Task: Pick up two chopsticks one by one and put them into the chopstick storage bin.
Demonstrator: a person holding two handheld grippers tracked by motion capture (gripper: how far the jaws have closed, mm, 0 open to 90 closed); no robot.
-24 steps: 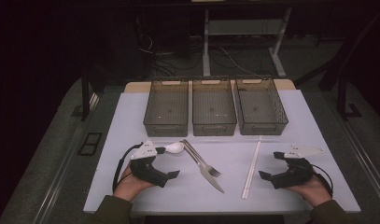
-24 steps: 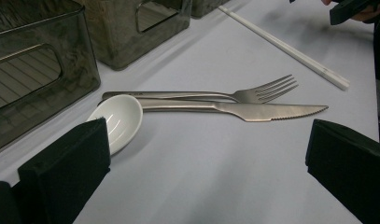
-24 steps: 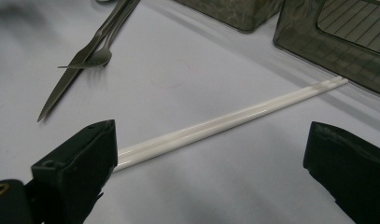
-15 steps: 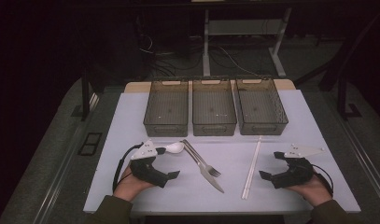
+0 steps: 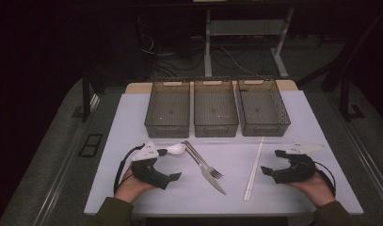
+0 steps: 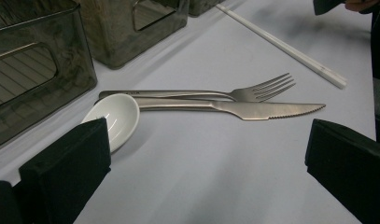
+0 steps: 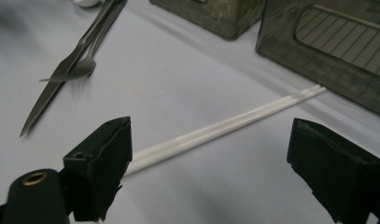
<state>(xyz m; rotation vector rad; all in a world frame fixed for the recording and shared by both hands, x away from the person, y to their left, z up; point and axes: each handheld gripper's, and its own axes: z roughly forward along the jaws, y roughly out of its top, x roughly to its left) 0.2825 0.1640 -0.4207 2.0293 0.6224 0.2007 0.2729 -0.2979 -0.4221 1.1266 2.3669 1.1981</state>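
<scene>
Since both grippers sit parked near the front edge w/ nothing in them, I'd say this is the very start of sorting the cutlery, no pick begun yet. Spoon [image 5: 174, 149] (white, 1 of it) lies just beside the left gripper [image 5: 174, 176], bowl right by its left jaw in the left gripper view. Touching it are the handles of 1 fork [image 5: 204, 162] and 1 knife [image 5: 209, 172], lying side by side, tips pointing near-right. Chopsticks [image 5: 253, 167], 2 of them as a pair, lie further right, running near to far, just left of the right gripper [image 5: 267, 170]. Both grippers have jaws wide apart, holding nothing. Far side of the white mat [image 5: 132, 117]: 3 mesh bins [image 5: 216, 110] in a row, look empty. Next move imo: left gripper needs to straddle the spoon and close w/o dragging fork/knife along.
</scene>
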